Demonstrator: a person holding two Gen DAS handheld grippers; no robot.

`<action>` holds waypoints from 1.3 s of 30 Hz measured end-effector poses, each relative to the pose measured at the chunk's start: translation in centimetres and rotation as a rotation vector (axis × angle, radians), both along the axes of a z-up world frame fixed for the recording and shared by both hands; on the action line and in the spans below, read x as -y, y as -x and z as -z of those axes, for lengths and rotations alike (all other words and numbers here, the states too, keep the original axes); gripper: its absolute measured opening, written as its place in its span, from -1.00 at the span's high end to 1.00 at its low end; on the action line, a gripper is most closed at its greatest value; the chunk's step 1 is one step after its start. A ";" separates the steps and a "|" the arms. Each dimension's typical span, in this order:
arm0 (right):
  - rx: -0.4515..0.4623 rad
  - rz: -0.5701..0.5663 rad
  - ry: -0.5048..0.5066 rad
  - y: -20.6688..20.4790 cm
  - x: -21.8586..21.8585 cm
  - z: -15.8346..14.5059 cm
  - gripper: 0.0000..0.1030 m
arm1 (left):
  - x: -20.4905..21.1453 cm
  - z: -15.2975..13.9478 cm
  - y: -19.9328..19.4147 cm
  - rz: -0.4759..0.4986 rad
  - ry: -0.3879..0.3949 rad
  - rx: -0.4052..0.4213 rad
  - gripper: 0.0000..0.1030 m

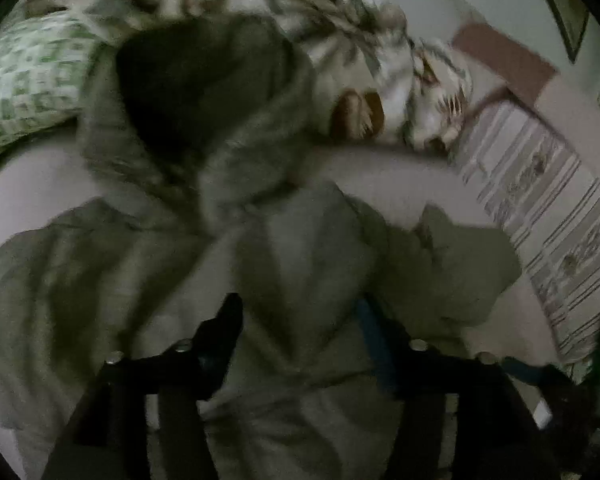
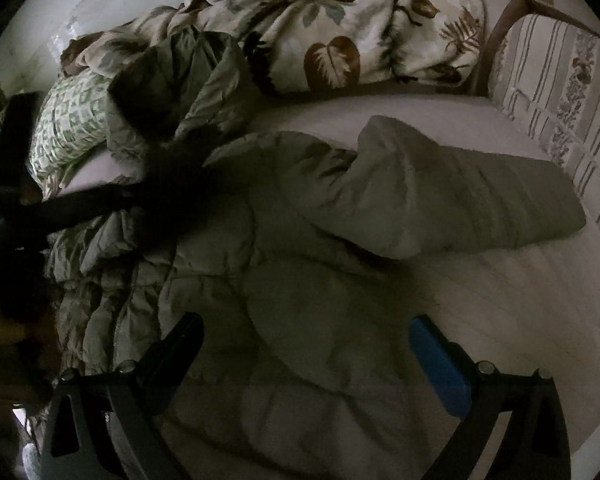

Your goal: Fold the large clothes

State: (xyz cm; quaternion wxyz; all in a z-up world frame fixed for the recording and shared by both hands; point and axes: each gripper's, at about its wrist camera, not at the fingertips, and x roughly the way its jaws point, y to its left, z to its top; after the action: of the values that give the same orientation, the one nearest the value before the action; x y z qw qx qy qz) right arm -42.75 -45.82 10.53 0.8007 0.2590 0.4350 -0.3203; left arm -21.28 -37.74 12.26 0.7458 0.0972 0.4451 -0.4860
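The padded olive jacket (image 2: 308,240) lies spread on the pale bed sheet (image 2: 500,280), its hood (image 2: 180,80) pointing toward the far side, next to the green-white pillow (image 2: 68,128) and touching the crumpled leaf-print blanket (image 2: 340,36). One sleeve (image 2: 452,196) goes out to the right over the sheet, toward the striped mattress edge (image 2: 560,92), and ends just before it. The right gripper (image 2: 306,344) hangs over the lower part of the jacket w/ its jaws wide apart, black finger (image 2: 176,352) on the left and blue finger (image 2: 440,364) on the right; nothing is between them, only the fabric below. The left gripper (image 1: 300,328) is low over the jacket (image 1: 260,240) near the collar, below the dark hood (image 1: 196,92) opening. Its jaws are partly apart, and a ridge of fabric rises between the two fingers, but the left wrist view is blurred, so I cannot tell if it really pinches the cloth. In the right wrist view a dark blurred shape at the left edge reaches to the hood area; too dark to identify.
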 end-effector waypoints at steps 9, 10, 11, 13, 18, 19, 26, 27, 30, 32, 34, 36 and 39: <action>0.091 -0.086 -0.145 -7.4 1.8 2.0 -1.00 | -10.7 -1.8 -7.7 -0.231 0.002 0.082 -0.42; 0.093 -0.081 -0.161 -8.2 2.1 2.3 -1.00 | -11.5 -1.1 -8.6 -0.260 -0.026 0.082 -0.42; 0.094 -0.065 -0.183 -9.1 2.7 2.9 -1.00 | -12.0 -0.5 -9.2 -0.274 -0.042 0.080 -0.42; 0.100 -0.035 -0.217 -10.3 3.4 4.0 -0.98 | -12.9 0.9 -10.3 -0.296 -0.078 0.085 -0.42; 0.084 0.005 -0.257 -12.9 3.9 6.0 0.28 | -13.1 3.6 -11.0 -0.302 -0.157 0.096 -0.42; 0.077 -0.007 -0.237 -13.2 3.6 5.7 0.38 | -13.0 3.8 -10.7 -0.297 -0.168 0.121 -0.42; 0.044 -0.017 -0.041 -11.3 2.4 1.9 0.61 | -11.5 5.1 -9.2 -0.250 -0.250 0.179 -0.42; 0.028 -0.001 -0.027 -10.7 2.6 2.1 0.61 | -11.3 5.6 -9.0 -0.246 -0.263 0.169 -0.42; 0.020 0.016 -0.106 -9.6 4.0 4.7 0.53 | -10.4 7.1 -8.1 -0.241 -0.318 0.210 -0.43; 0.030 0.013 -0.141 -9.2 4.6 6.1 0.49 | -10.0 7.2 -7.7 -0.242 -0.337 0.246 -0.43; 0.083 0.025 -0.151 -8.3 4.9 6.2 0.27 | -10.0 6.8 -7.6 -0.247 -0.342 0.244 -0.43; 0.135 0.043 -0.154 -7.2 5.0 5.2 -0.96 | -10.3 6.0 -7.8 -0.257 -0.326 0.228 -0.43; 0.184 0.036 -0.100 -5.1 4.7 2.4 -1.00 | -11.1 4.8 -7.7 -0.283 -0.292 0.209 -0.43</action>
State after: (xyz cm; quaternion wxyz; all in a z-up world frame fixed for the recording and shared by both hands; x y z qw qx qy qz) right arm -37.70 -50.53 8.17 0.8175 0.3345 0.3706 -0.2873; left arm -13.58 -26.67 7.43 0.8265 0.1905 0.4403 -0.2944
